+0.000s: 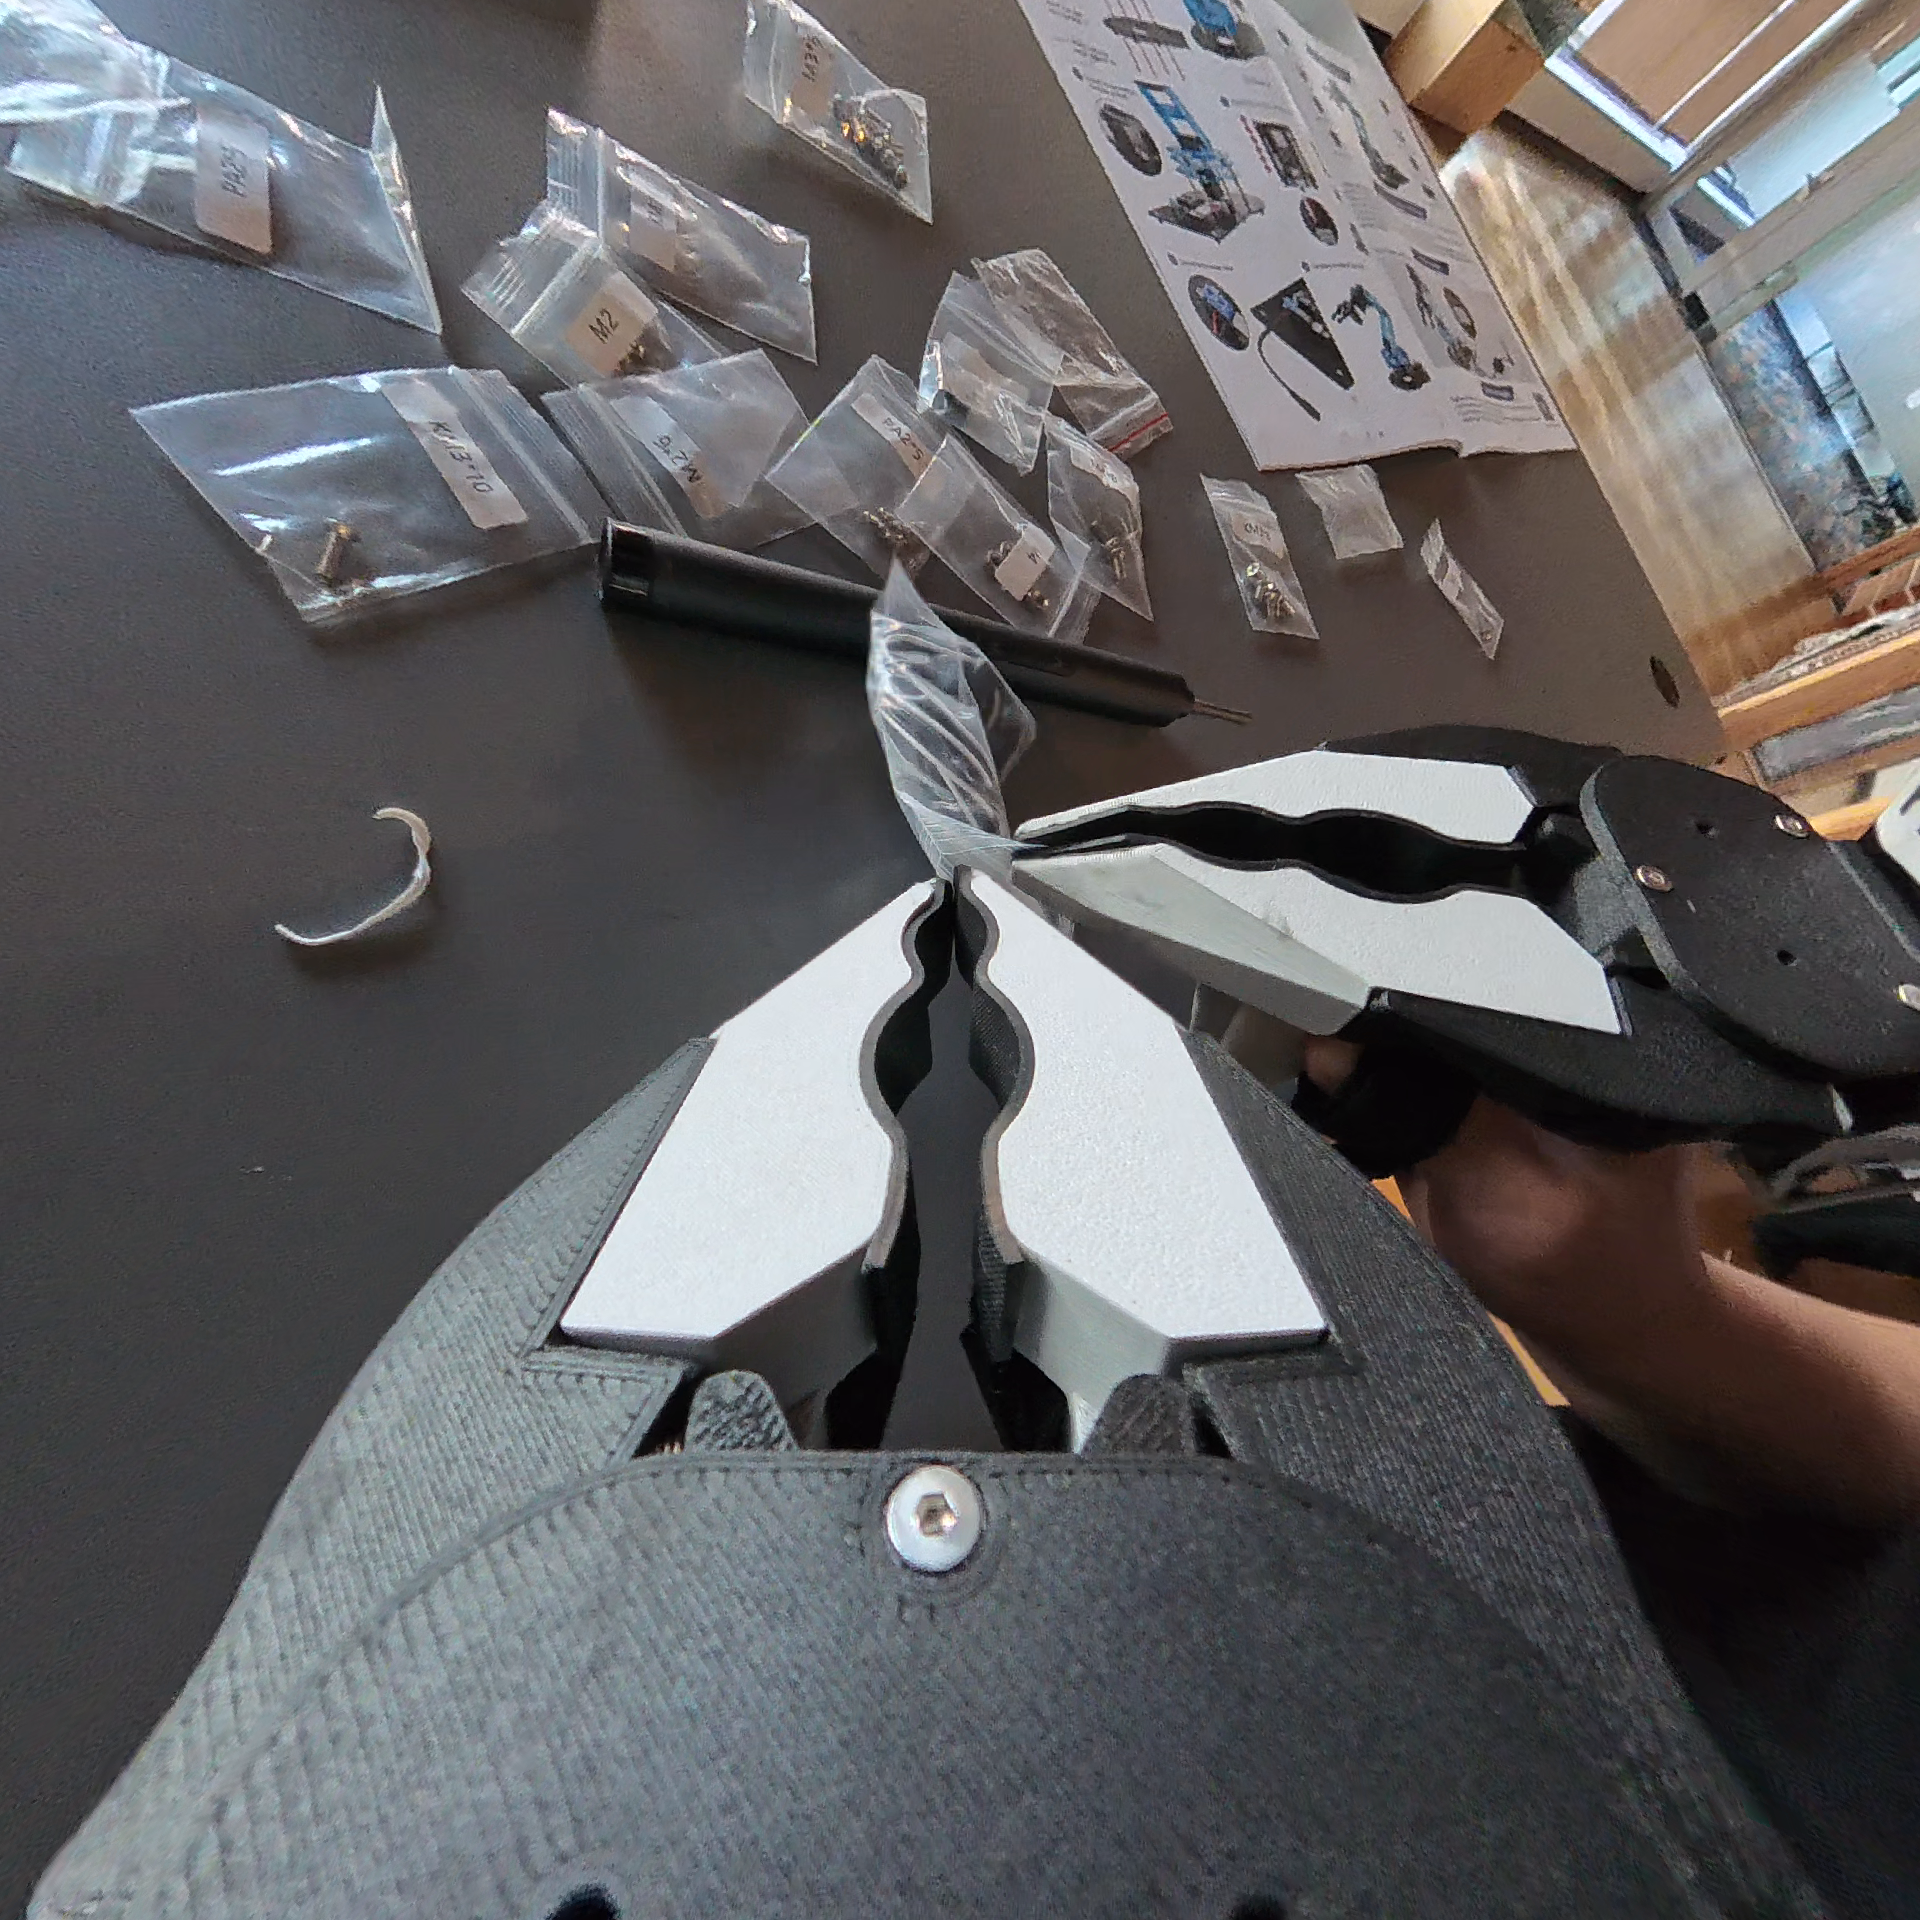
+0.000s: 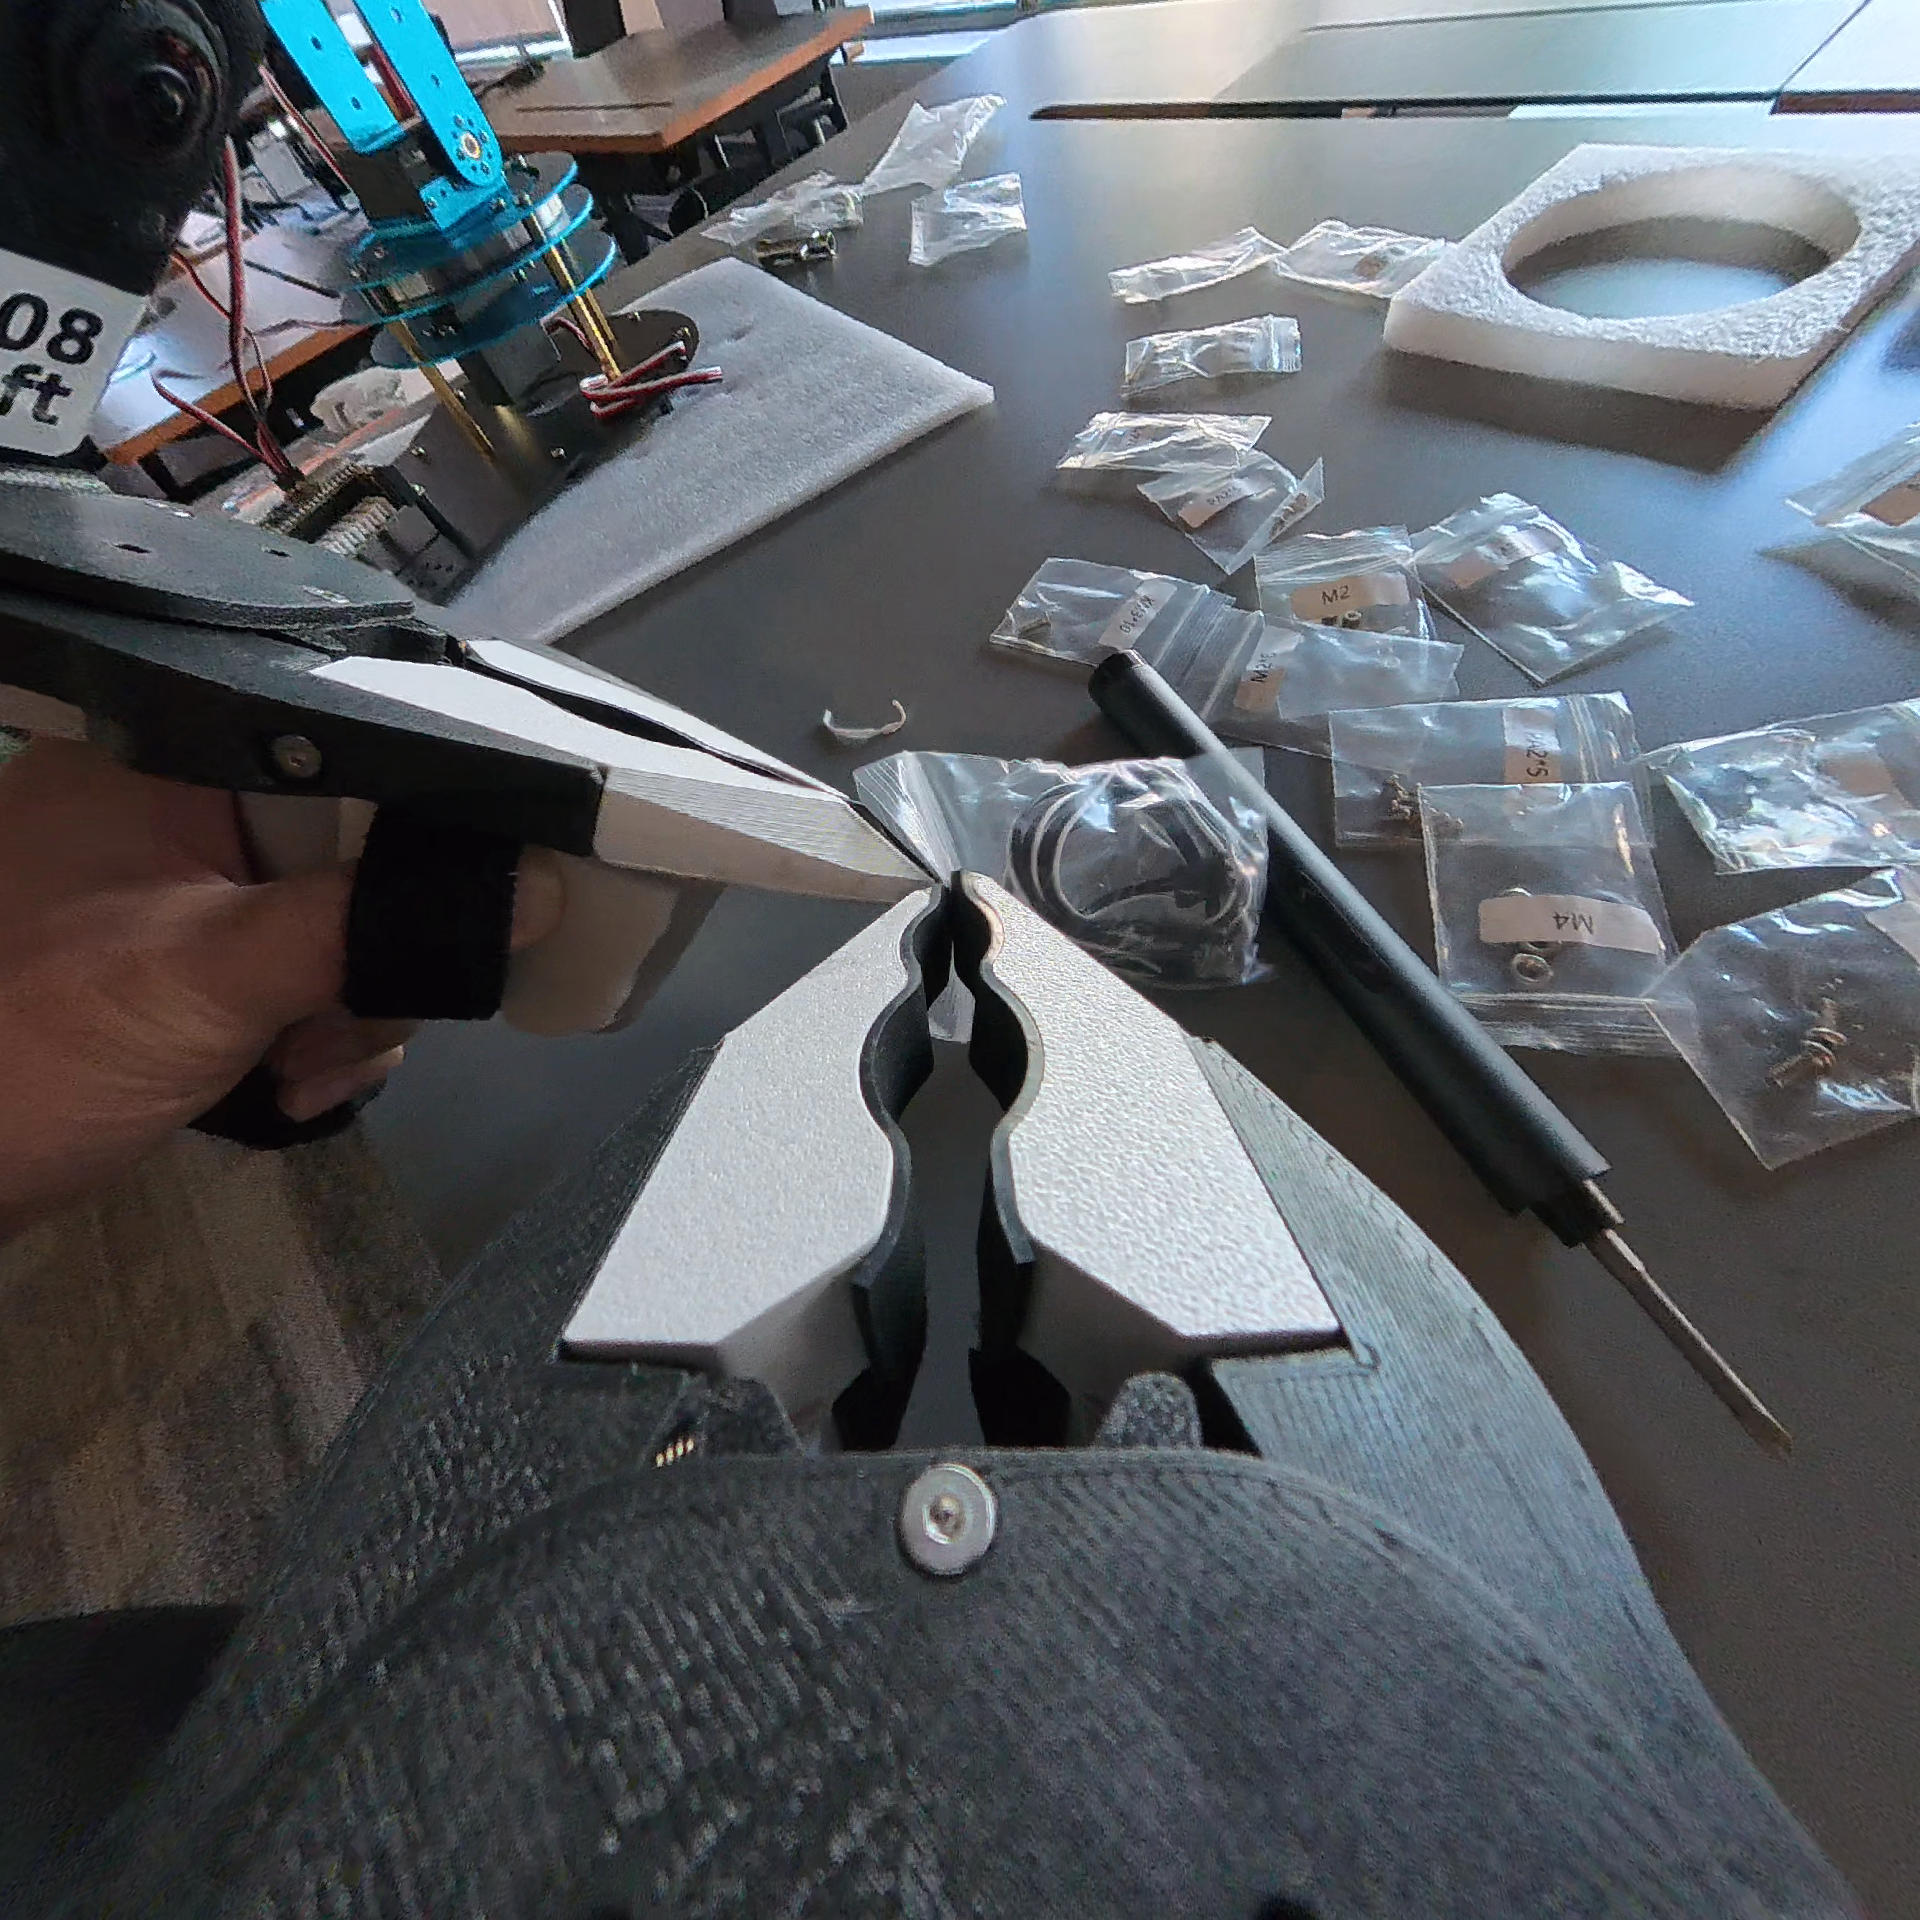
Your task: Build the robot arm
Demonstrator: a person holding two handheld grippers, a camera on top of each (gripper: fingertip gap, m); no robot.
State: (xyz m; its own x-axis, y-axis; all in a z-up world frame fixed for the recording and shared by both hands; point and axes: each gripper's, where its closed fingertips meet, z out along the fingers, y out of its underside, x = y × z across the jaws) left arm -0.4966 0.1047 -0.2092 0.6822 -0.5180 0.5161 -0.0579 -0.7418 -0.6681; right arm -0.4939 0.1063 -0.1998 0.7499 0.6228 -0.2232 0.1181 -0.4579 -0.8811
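1. The left gripper [image 1: 951, 891] is squeezed almost closed. Its tips pinch the edge of a clear plastic bag [image 2: 1091, 862].
2. The right gripper [image 2: 951, 891] is squeezed almost closed too. It pinches the same bag right beside the left one, so the two sets of tips nearly touch.
3. The bag is held up just above the dark table [image 1: 312, 1091], between the two grippers. It has a coil of black wire [image 2: 1132, 883] inside it.
4. A hand [image 2: 156, 966] holds the left gripper, with a black strap around one finger.
5. A long black screwdriver [image 2: 1382, 977] lies on the table just behind the bag.
6. Many small clear bags with white labels [image 1: 447, 488] lie spread out past the screwdriver. Some have tiny screws in them.
7. A little curled white scrap [image 1: 364, 883] lies on the table near the grippers.
8. A paper sheet with pictures [image 1: 1299, 229] lies farther back on the table.
9. A blue robot arm kit [image 2: 468, 208] stands on a flat foam sheet [image 2: 779, 416].
10. A white foam block with a round hole [image 2: 1662, 249] sits well apart from the kit.
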